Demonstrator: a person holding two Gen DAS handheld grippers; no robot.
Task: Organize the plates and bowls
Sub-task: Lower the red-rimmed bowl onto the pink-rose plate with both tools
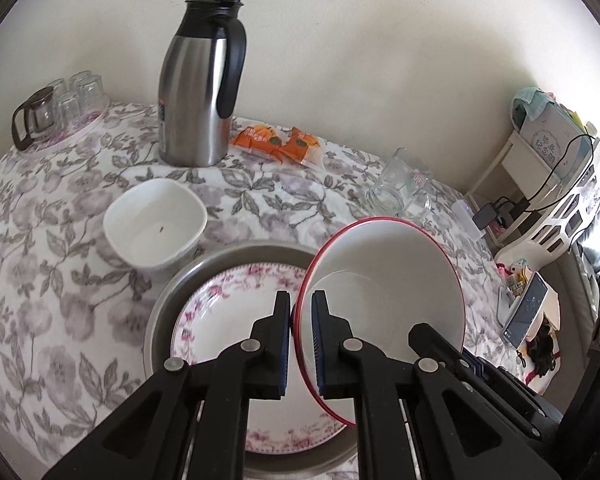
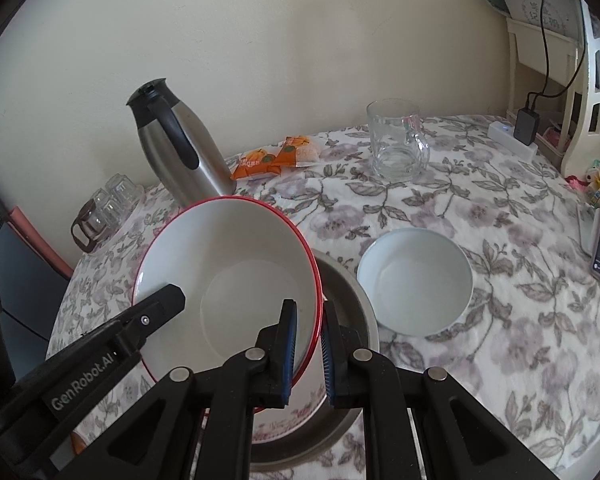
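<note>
Left wrist view: nearest are the black plastic arms of the left gripper (image 1: pixel 301 320), its blue ribbed pads pinching the thin red rim of a smooth, glossy white bowl (image 1: pixel 388 280). The bowl is round and deep, held clear above the table and tipped, its mouth facing back toward the camera and up toward 11 o'clock. The right gripper (image 2: pixel 310 332) clamps the opposite edge of the same rim; in the left view only one black finger of it shows, at 4 o'clock of the bowl.

Directly under the bowl sits a matte grey metal tray (image 1: pixel 162 300), round, holding a shallow porcelain plate (image 1: pixel 216 312) with pink floral sprays around its border. At 10 o'clock of the tray, just beside it, stands a squarish white ceramic dish (image 1: pixel 156 224) with rounded corners; the bowl hides it from the right wrist. The right wrist view alone shows a pale blue round bowl (image 2: pixel 416 280) at 3 o'clock of the tray, resting flat on the soft flowered tablecloth (image 1: pixel 40 280).

Farther back, a clear glass mug (image 2: pixel 398 140) stands upright, orange snack packets (image 1: pixel 278 144) lie crinkled, and a brushed steel flask (image 1: pixel 198 88) with a black handle rises tall near the wall.
</note>
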